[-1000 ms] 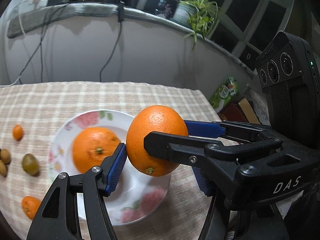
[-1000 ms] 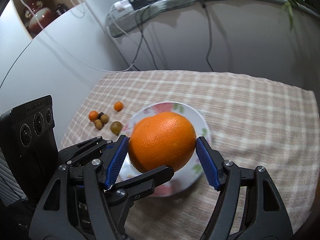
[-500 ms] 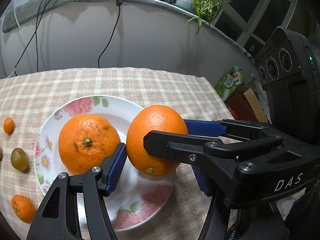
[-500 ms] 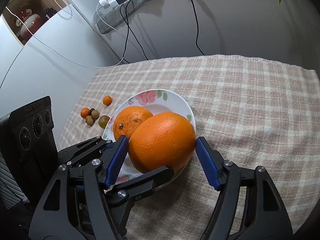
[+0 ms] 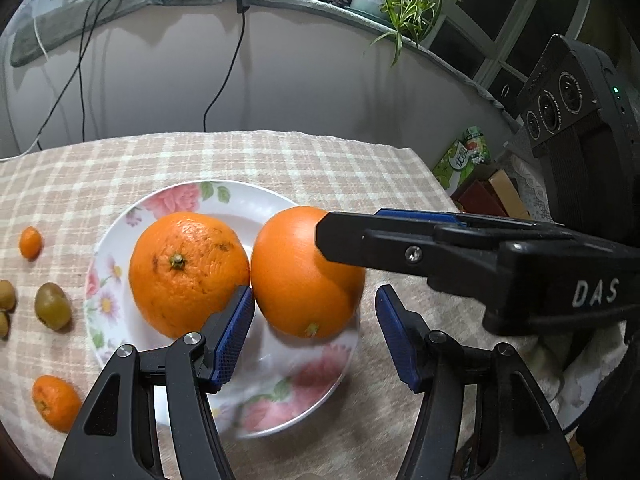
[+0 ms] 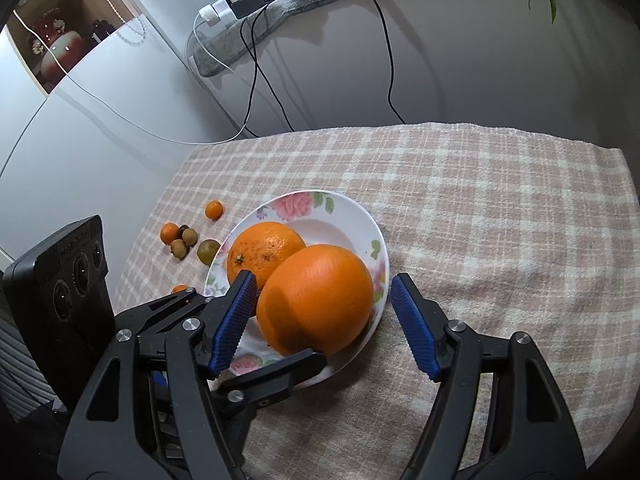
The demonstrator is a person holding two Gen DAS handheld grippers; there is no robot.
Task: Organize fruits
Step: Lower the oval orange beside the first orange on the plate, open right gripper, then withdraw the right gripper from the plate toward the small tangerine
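Straddling the orange (image 6: pixel 316 296), both tongs (image 5: pixel 316 336) (image 6: pixel 324 320) stand spread, pads clear.

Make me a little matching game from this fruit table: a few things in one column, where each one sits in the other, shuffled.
Things:
1. smooth orange
2. speckled orange
3. green kiwi
4. potted spider plant

Places:
A. on the checked tablecloth, beside the plate
B. up on the ledge behind the table
C. on the floral plate, between both grippers' open fingers
D. on the plate, stem end up, clear of the fingers

Pairs: 1-C, 2-D, 3-A, 4-B
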